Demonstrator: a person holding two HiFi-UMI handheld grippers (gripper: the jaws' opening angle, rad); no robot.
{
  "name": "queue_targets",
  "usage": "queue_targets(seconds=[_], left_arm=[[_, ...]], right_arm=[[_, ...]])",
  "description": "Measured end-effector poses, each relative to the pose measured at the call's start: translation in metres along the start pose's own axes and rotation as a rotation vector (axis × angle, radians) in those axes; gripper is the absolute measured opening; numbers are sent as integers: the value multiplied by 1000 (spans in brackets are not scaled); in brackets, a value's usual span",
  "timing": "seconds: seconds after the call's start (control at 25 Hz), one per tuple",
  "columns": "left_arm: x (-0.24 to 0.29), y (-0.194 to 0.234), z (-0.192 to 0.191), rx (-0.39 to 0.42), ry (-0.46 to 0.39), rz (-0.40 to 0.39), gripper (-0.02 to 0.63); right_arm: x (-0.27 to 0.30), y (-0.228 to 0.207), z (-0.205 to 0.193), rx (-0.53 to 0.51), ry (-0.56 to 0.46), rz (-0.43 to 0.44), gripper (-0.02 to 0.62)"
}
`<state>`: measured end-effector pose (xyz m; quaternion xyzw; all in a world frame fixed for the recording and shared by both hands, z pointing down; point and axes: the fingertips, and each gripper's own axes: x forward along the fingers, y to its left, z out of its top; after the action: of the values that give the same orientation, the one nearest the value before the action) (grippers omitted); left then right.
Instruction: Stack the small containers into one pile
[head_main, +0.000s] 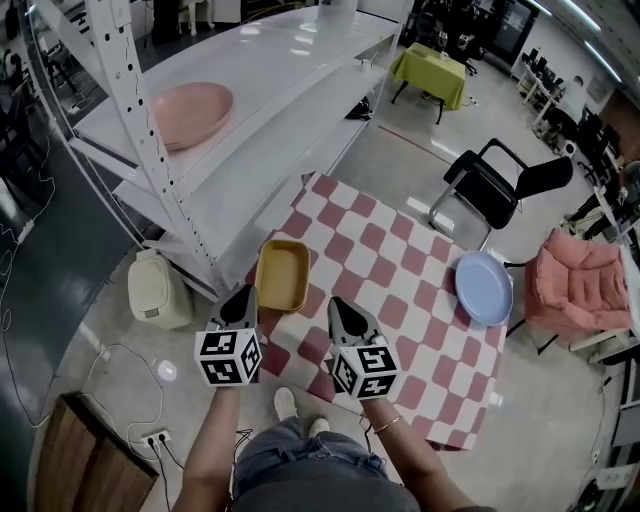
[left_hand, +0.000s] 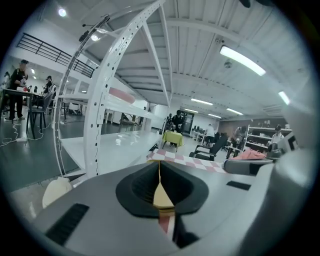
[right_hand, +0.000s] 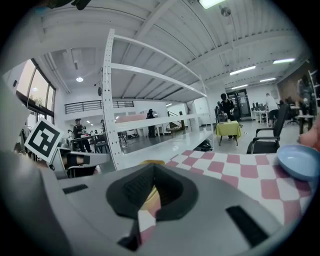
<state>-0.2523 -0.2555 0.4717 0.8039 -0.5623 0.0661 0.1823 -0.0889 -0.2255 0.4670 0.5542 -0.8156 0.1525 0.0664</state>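
A yellow rectangular container (head_main: 283, 275) rests at the near left edge of the red-and-white checkered cloth (head_main: 400, 260). A blue plate (head_main: 484, 288) lies at the cloth's right edge, and a pink plate (head_main: 190, 113) sits on the white shelf. My left gripper (head_main: 243, 293) hovers just left of the yellow container, jaws shut and holding nothing. My right gripper (head_main: 340, 304) is over the cloth to the container's right, also shut and empty. In the left gripper view, the left gripper (left_hand: 160, 170) shows a closed seam with the yellow container (left_hand: 163, 198) behind it. The right gripper (right_hand: 151, 175) points toward the yellow container (right_hand: 151, 162), with the blue plate (right_hand: 300, 161) to the right.
A white metal shelving rack (head_main: 150, 150) stands on the left. A cream appliance (head_main: 158, 288) sits on the floor beside it. Beyond the cloth are a black chair (head_main: 500, 185), a pink cushioned chair (head_main: 580, 285) and a green-covered table (head_main: 432, 72). Cables and a power strip (head_main: 155, 437) lie near left.
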Motion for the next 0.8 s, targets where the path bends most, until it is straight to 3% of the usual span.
queue_targets(seconds=[0.28, 0.8], left_arm=[[-43, -32, 7, 46, -63, 12, 17], [-114, -92, -13, 67, -101, 21, 17]], right_arm=[[-44, -3, 8, 5, -51, 31, 11], [-126, -1, 4, -12, -109, 66, 9]])
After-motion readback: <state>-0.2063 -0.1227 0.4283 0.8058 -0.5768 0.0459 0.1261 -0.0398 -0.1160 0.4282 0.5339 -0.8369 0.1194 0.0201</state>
